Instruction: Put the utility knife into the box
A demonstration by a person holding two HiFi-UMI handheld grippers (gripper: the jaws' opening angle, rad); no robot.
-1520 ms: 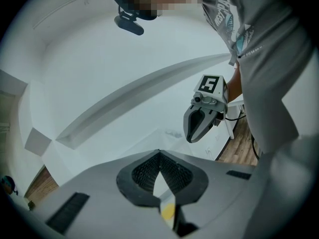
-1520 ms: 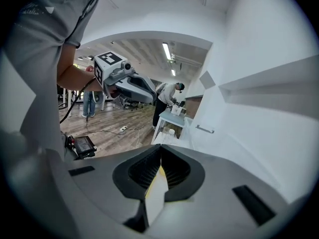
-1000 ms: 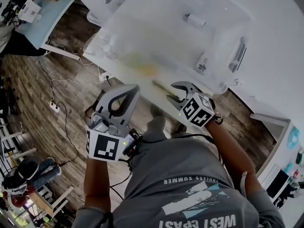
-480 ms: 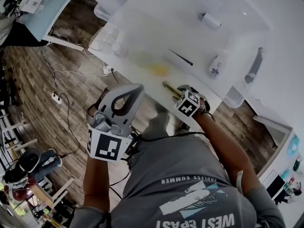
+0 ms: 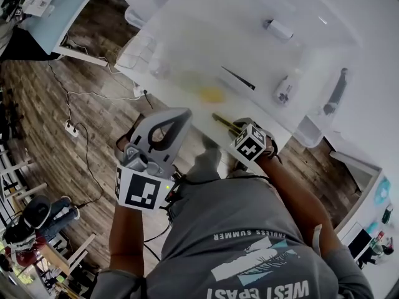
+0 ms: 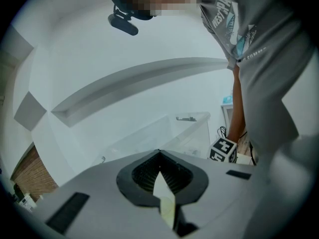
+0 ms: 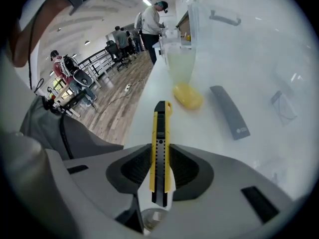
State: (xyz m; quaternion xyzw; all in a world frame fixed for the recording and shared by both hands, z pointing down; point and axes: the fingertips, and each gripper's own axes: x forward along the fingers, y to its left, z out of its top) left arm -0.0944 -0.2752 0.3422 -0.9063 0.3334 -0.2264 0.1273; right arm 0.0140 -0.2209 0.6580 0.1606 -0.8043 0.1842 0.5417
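Observation:
The yellow and black utility knife [image 7: 159, 148] lies at the near edge of the white table [image 5: 374, 104], pointing away from me. My right gripper [image 7: 160, 151] is around its rear half. Its jaws are closing, and the pads rest against both sides of the knife. In the head view the knife [image 5: 222, 121] sticks out ahead of the right gripper [image 5: 240, 129]. The clear plastic box [image 5: 308, 132] stands just beyond, holding several small items. My left gripper [image 5: 182, 114] hangs off the table over the floor, shut and empty, its tips meeting [image 6: 159, 153].
A yellow lump [image 7: 188, 96] and a grey flat bar [image 7: 229, 112] lie ahead of the knife; whether inside the box I cannot tell. A bottle [image 5: 285, 92] and a dark tool [image 5: 336, 92] sit in the box. Cables and a power strip [image 5: 72, 129] lie on the wooden floor.
The right gripper moved forward around the knife, which a second ago lay just left of its open jaws, and the jaws have narrowed onto it. The left gripper has barely moved.

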